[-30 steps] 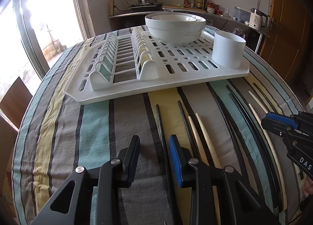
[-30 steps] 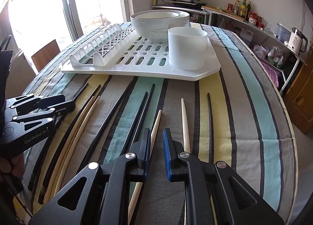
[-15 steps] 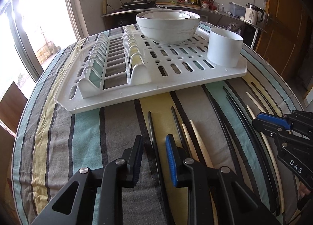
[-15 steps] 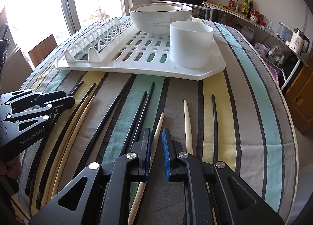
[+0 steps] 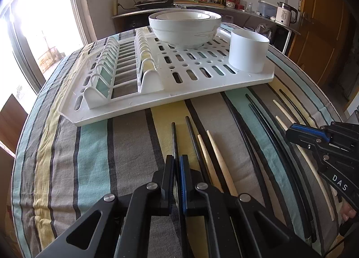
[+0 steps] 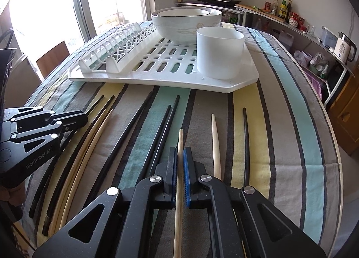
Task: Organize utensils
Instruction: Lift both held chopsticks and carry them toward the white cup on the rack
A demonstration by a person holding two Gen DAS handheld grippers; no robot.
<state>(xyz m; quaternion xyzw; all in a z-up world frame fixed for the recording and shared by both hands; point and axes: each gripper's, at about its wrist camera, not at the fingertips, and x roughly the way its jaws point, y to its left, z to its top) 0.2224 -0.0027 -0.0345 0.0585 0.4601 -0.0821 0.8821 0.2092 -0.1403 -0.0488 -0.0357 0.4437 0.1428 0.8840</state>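
On the striped cloth [image 6: 280, 136], in front of the rack [image 6: 157, 78], chopsticks are lying loose in a rough fan, black ones and pale wooden ones mixed. The right gripper [image 6: 180, 163] is pinching a wooden stick [image 6: 180, 143] between its pads; the tip is poking out ahead of the jaws and the shaft is running back beneath the tool. The left gripper [image 5: 177, 168] is pressing together on a black stick [image 5: 174, 139], the leftmost of the row, likewise with its thin end showing forward.

Handling, as a judgement: these are looking light, stiff and thin, tapered toward the far tip. The black ones are appearing glossy, so probably slick; the wood is looking matt and likely gripping better. Both holds are sitting toward the narrow half, so the long rear end is likely pulling down and pivoting when lifted. A hold nearer the middle would be balancing better. Neighbours are lying close beside each held stick, and a careless lift could be dragging them along.

Farther out, a white cup [image 6: 219, 53] is standing upright on the rack's near right corner, the probable holder, with stacked bowls [image 6: 186, 22] behind it.
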